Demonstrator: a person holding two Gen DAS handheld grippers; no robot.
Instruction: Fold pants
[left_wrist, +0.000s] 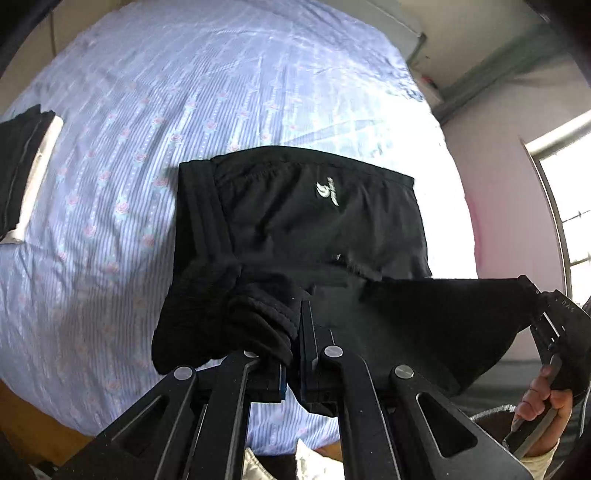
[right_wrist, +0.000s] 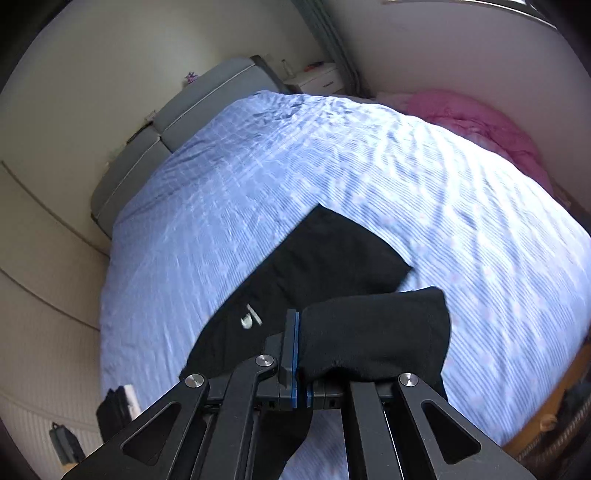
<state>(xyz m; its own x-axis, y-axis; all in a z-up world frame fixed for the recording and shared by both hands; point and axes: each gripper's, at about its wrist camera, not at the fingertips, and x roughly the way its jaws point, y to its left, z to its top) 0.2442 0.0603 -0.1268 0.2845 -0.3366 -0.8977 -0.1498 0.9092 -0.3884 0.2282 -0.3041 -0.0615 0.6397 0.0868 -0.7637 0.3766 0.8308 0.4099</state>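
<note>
Black pants (left_wrist: 314, 221): we hold near edge in both tongs, left tongs (left_wrist: 299, 332) and right tongs (right_wrist: 301, 354) clamped on cloth, rest on bed (left_wrist: 147, 110) ahead. Thin pinch may slip; uneven carry skews fold.

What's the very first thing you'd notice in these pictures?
The black fabric pants with a small white logo, half lifted off the big blue striped bedsheet. The left claw and right claw each pinch a bunched end of them. A pink blanket sits at the bed's far corner.

Blue striped bedsheet (right_wrist: 258, 206), pink quilt (right_wrist: 476, 122)
</note>
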